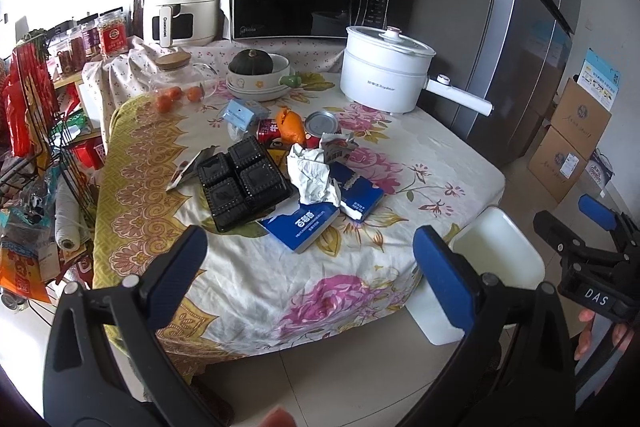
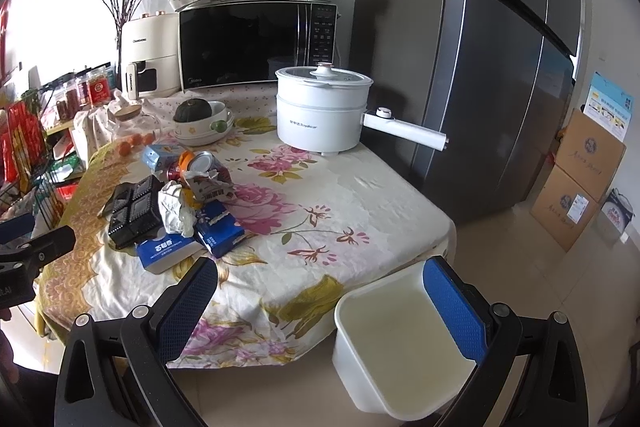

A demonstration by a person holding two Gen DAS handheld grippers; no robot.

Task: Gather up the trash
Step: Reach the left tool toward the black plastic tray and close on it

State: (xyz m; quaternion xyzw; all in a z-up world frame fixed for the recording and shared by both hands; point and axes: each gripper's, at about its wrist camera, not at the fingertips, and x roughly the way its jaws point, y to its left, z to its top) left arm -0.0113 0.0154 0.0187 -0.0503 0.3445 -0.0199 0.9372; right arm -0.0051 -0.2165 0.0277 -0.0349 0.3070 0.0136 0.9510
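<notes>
Both the left gripper (image 1: 310, 263) and right gripper (image 2: 320, 297) hovered with jaws wide and empty before the counter (image 2: 360, 187), its trash pile (image 1: 316, 171) untouched, the white bin (image 2: 396, 339) alongside.

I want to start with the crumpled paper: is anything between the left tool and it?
Partly. The left tool hangs open off the table's near edge; a blue tissue pack lies just in front of the crumpled paper. From above, nothing visible covers it.
</notes>
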